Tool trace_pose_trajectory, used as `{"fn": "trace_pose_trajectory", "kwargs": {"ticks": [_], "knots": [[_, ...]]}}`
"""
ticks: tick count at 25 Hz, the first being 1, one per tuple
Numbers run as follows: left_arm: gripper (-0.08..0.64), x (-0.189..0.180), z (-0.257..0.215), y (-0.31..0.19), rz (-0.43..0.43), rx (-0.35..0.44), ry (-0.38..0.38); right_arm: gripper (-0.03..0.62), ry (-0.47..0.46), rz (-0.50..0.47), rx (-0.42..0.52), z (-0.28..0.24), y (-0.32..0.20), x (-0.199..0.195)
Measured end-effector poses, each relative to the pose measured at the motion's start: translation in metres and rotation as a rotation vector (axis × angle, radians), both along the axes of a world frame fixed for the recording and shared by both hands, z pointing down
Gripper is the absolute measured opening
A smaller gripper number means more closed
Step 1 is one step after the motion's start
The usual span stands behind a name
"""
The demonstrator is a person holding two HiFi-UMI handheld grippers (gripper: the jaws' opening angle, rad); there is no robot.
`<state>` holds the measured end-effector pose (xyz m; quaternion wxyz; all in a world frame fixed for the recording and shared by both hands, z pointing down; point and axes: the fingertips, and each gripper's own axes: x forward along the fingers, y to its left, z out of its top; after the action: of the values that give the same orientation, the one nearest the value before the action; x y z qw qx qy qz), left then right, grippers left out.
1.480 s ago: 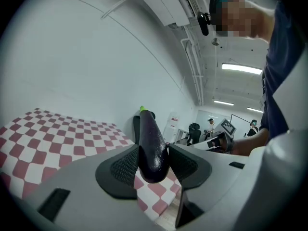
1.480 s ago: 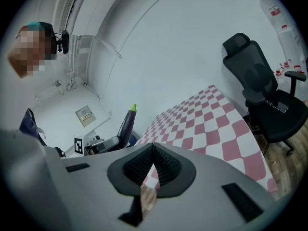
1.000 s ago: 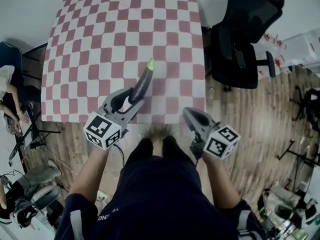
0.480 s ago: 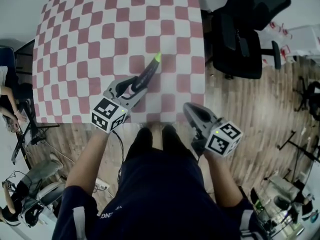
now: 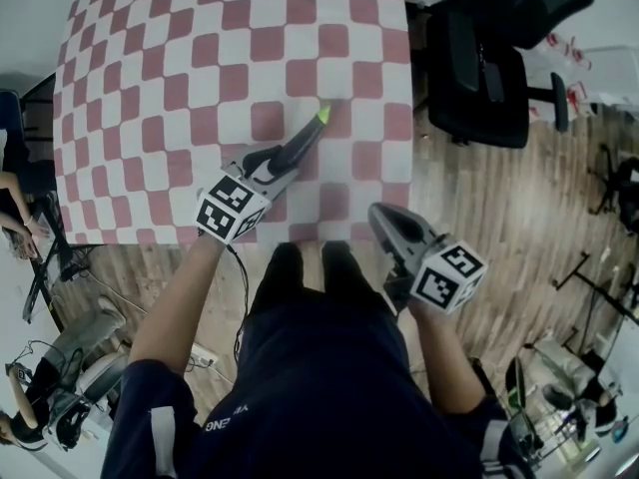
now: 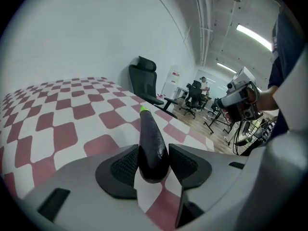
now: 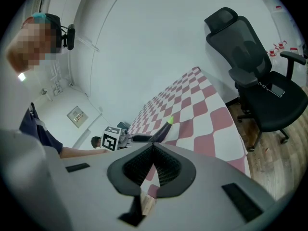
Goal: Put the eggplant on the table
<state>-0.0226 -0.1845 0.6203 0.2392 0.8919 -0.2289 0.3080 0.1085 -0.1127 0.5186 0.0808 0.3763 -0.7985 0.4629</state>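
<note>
Left gripper view: eggplant [image 6: 153,143] clamped between the pads of your left gripper [image 5: 274,166], green tip pointing to the far right. Head view puts it low over the near right part of the checkered table [image 5: 180,58]; whether it touches the cloth is unclear. Your right gripper [image 5: 383,220], jaws together on nothing, hangs just off the table's near edge, over wood floor [image 5: 499,198]. Black chair [image 5: 489,58] far right.

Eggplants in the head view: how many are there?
1. The dark purple eggplant with a green tip is gripped by the left gripper, over the red-and-white checkered table. None seems hidden.
</note>
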Motion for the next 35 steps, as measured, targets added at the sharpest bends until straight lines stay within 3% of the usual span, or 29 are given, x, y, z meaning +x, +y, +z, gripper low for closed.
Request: {"fn": "trace_pose_trajectory", "kwargs": {"ticks": [18, 35], "knots": [[0.219, 0.005, 0.049, 0.016, 0.059, -0.084, -0.201, 0.017, 0.003, 0.004, -0.034, 0.018, 0.004, 0.011], [0.245, 0.006, 0.026, 0.018, 0.034, -0.039, -0.177, 0.017, 0.006, 0.006, 0.003, 0.004, 0.006, 0.014]]}}
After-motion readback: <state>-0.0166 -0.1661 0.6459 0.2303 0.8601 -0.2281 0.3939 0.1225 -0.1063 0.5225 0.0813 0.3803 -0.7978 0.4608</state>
